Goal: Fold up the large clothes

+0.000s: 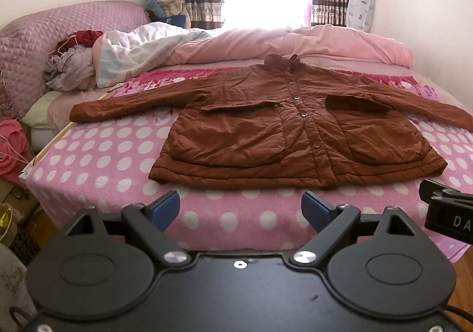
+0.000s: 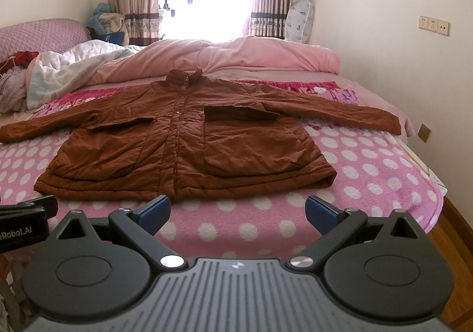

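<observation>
A rust-brown padded jacket point(image 1: 266, 122) lies flat and buttoned on a pink blanket with white dots point(image 1: 97, 160), collar towards the window and both sleeves spread out sideways. In the right wrist view the same jacket point(image 2: 183, 142) lies left of centre on the blanket point(image 2: 369, 172). My left gripper point(image 1: 241, 209) hangs open in front of the jacket's hem, nothing between its blue pads. My right gripper point(image 2: 238, 212) is also open and empty, just short of the hem's right half. Each gripper's body shows at the edge of the other's view.
A rumpled pink quilt point(image 1: 295, 42) and a white duvet point(image 1: 142, 45) lie behind the jacket. A pile of clothes point(image 1: 74, 65) sits by the pink headboard point(image 1: 44, 30) at the left. Walls close in on the right point(image 2: 384, 36); wooden floor point(image 2: 455, 222) shows past the bed's corner.
</observation>
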A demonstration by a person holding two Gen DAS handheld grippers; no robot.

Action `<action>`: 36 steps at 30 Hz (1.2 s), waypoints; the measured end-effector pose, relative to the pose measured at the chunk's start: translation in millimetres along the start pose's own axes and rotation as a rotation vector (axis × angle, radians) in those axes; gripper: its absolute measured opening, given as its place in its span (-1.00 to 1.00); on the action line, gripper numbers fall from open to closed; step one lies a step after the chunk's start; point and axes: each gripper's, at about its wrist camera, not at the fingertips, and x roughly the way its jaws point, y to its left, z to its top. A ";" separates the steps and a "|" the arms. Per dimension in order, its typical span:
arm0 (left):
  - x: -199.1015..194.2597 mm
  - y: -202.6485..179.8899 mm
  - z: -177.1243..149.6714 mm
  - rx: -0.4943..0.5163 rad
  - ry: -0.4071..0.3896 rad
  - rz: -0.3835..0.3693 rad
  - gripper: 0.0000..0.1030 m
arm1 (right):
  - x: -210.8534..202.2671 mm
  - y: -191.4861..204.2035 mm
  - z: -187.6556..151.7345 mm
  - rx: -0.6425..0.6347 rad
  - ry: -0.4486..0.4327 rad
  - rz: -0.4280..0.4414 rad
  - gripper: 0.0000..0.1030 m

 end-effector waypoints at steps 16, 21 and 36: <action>-1.9 -1.9 0.0 0.001 -0.005 0.003 0.78 | -2.4 -0.3 0.6 -0.002 0.001 -0.003 1.00; -1.8 -1.9 0.0 -0.001 -0.003 0.003 0.78 | -2.0 0.4 0.0 -0.002 0.000 -0.003 1.00; -1.5 -1.3 -0.5 -0.003 -0.001 0.002 0.78 | -2.7 -0.4 -0.4 -0.002 -0.001 -0.001 1.00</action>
